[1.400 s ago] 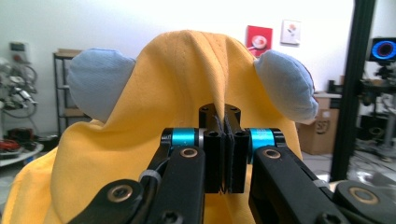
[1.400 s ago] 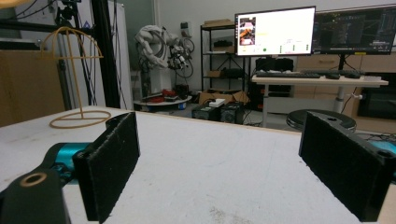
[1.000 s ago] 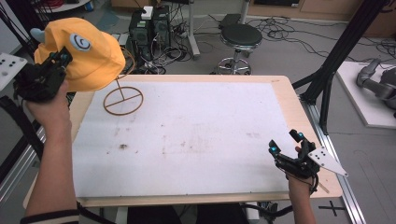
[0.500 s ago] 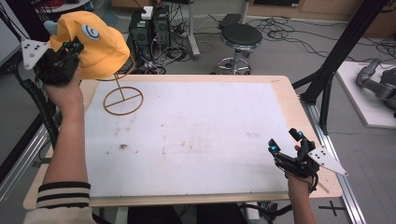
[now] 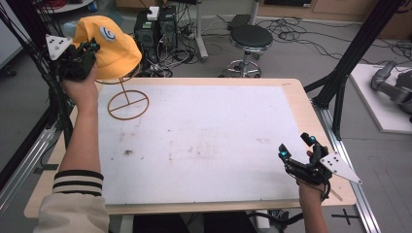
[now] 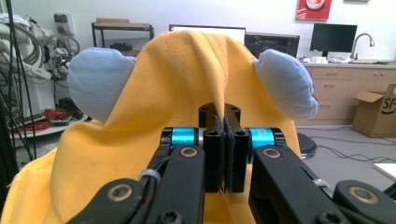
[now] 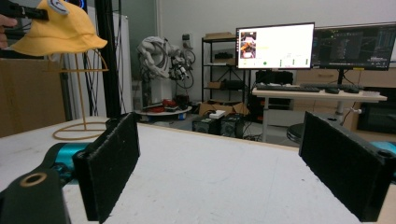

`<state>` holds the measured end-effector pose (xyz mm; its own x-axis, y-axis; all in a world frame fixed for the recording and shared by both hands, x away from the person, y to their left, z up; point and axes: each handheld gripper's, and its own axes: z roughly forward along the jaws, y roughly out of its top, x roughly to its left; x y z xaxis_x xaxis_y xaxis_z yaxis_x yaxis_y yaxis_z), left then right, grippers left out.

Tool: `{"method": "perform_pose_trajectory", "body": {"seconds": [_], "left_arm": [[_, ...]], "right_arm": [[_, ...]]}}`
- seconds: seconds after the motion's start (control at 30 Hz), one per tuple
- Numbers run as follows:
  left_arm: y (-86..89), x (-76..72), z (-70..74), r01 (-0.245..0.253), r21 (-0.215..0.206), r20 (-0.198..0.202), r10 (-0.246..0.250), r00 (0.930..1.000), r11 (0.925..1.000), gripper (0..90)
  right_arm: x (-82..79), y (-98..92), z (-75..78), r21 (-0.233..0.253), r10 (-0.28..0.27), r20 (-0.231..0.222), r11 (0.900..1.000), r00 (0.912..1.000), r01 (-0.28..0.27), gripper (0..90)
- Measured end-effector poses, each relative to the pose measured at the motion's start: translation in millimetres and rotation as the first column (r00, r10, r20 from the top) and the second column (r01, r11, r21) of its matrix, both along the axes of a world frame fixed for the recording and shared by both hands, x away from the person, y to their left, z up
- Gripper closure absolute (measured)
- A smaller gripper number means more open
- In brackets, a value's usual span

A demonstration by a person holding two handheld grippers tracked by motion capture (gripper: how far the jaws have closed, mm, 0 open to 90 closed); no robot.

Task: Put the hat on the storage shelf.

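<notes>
Left tool (image 6: 223,154) is clamped on a fold of the yellow hat (image 5: 112,46), held above the wire stand (image 5: 127,99). Right tool (image 5: 297,147) rests agape on the tabletop (image 5: 301,104), well apart from the hat.

— What can't you make out up at the far left corner?

— The yellow hat (image 5: 108,46) covers the top of the hat stand (image 5: 127,101), so whether it rests on the stand is hidden. In the left gripper view the fabric blocks the table, and the hat's lower edge is cut off.

— And the badge on the hat?

— The badge (image 5: 108,33) is too small to read.

— The right gripper (image 5: 297,146)?

— Its own view crops both jaws at the bottom edge.
</notes>
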<state>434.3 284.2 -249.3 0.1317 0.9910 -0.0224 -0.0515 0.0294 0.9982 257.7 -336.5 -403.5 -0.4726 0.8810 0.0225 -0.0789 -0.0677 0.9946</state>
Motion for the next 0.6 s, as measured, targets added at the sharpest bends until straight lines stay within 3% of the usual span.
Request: {"method": "perform_pose_trajectory", "body": {"seconds": [0.17, 0.33, 0.47, 0.6], "left_arm": [[-0.6, 5.3, -8.6, -0.006, 0.001, -0.027, 0.006, 0.9996, 1.0000, 87.8], [0.3, 6.7, -14.5, -0.007, -0.006, -0.021, 0.007, 0.9997, 1.0000, 83.7], [3.3, 6.1, -15.9, -0.005, -0.040, -0.009, 0.005, 0.9999, 0.9992, 70.5], [5.5, 4.4, -14.8, -0.012, -0.059, 0.017, 0.013, 0.9998, 0.9982, 51.0]], "right_arm": [[1.2, 0.5, -0.9, 0.001, -0.001, -0.005, 1.000, 1.0000, 0.001, 12.2], [2.5, 0.5, -1.5, 0.001, -0.002, -0.005, 1.000, 1.0000, 0.002, 12.1], [2.4, 0.4, -1.2, 0.002, -0.003, -0.005, 1.000, 1.0000, 0.003, 12.1], [2.5, 0.8, -0.9, 0.004, -0.002, -0.004, 1.000, 1.0000, 0.002, 12.1]]}}
